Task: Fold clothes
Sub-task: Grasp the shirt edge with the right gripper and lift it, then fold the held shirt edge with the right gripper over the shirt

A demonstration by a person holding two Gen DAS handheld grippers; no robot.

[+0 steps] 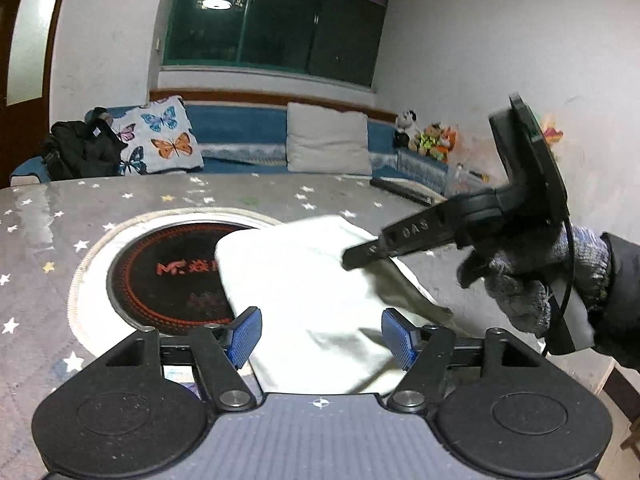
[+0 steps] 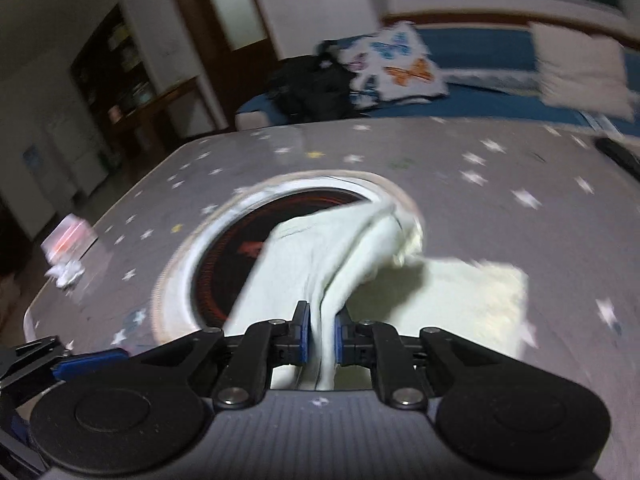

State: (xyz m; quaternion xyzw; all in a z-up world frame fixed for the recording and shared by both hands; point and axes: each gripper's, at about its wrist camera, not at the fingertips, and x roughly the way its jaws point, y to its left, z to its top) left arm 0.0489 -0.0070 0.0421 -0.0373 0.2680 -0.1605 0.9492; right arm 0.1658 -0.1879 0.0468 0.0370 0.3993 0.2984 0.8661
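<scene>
Two hand-held grippers working: right hand-held gripper (image 2: 319, 330) pinching bunched pale cloth (image 1: 304, 280) at frame centre; left hand-held gripper (image 1: 322, 334) gaping over it, gripping nothing. Cloth lying on starred worktop (image 1: 48, 240), overlapping round burner (image 1: 168, 268). Risk: single pinch slipping, fold skewing, layers bunching.

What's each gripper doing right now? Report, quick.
Left gripper: open, blue pads spread either side of the white garment, not pinching it.
Right gripper: closed on a bunched fold of the white garment.
</scene>
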